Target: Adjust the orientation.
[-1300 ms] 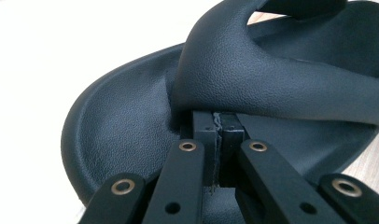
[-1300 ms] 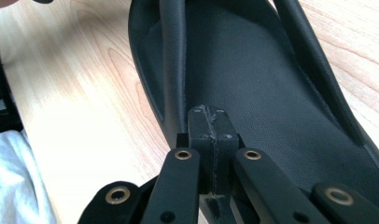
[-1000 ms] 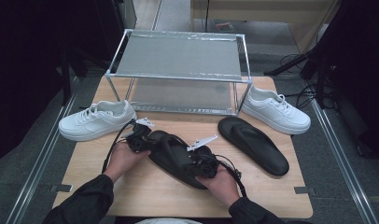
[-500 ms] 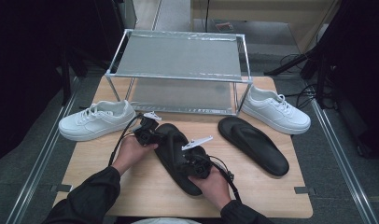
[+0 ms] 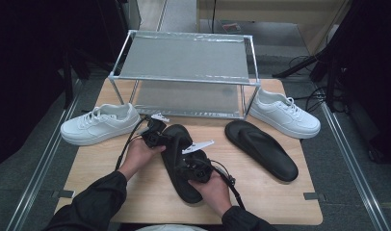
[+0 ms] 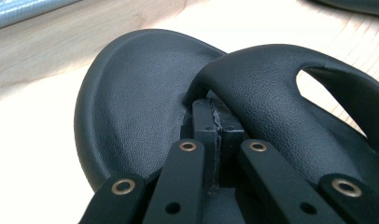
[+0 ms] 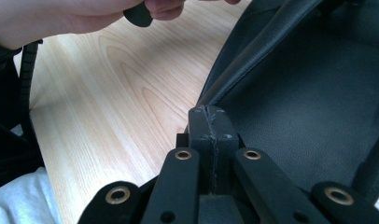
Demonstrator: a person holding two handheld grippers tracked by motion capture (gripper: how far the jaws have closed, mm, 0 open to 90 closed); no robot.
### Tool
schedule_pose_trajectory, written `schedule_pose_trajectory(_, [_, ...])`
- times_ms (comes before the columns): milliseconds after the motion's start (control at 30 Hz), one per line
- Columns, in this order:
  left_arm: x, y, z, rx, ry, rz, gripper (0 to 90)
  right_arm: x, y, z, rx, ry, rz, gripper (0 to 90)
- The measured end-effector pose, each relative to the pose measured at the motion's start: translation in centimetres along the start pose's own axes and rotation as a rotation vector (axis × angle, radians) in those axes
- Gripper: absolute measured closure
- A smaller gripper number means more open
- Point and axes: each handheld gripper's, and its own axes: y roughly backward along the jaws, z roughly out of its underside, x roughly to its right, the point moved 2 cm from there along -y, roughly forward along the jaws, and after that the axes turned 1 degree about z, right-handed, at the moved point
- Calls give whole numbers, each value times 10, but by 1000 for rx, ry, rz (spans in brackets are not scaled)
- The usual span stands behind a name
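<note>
Here, your left claw [image 5: 161, 137] and right claw [image 5: 196, 166], both clenched on the black sandal [image 5: 181, 161], have swung it toe-first toward the rack [image 5: 184, 77], ready for shelving.

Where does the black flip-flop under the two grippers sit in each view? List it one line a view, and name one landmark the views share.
High view: the black flip-flop lies at centre, toe toward the metal rack, between both hands.
Left gripper view: its rounded toe end and thong strap take up the middle, just past the shut left gripper.
Right gripper view: its footbed and edge lie at right, beside the shut right gripper.
Shared landmark: the light wooden tabletop.
</note>
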Motion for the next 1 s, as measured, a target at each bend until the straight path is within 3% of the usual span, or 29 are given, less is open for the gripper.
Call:
schedule_pose_trajectory(100, [2,-3,-1,11,-11,-1,900,0,0,0,3,-13,4,900])
schedule_pose_trajectory(233, [1,1,-2,-3,-36,-17,891,7,3,-2,-7,-61,-41,900])
schedule_pose_trajectory(400, [-3,15,-1,22,-14,-41,878,13,19,-7,12,-31,-12,900])
schedule_pose_trajectory(433, [-3,23,2,30,-4,-42,878,13,19,-7,12,-31,-12,900])
schedule_pose_trajectory(500, [-2,34,9,36,2,-53,883,21,36,-11,48,-24,5,900])
schedule_pose_trajectory(700, [5,50,29,40,33,-36,895,41,54,-16,92,-48,38,900])
schedule_pose_trajectory(833, [5,54,40,33,50,-41,896,50,54,-20,93,-30,78,900])
schedule_pose_trajectory(1000, [5,53,53,19,79,-28,897,64,43,-27,53,-43,116,900])
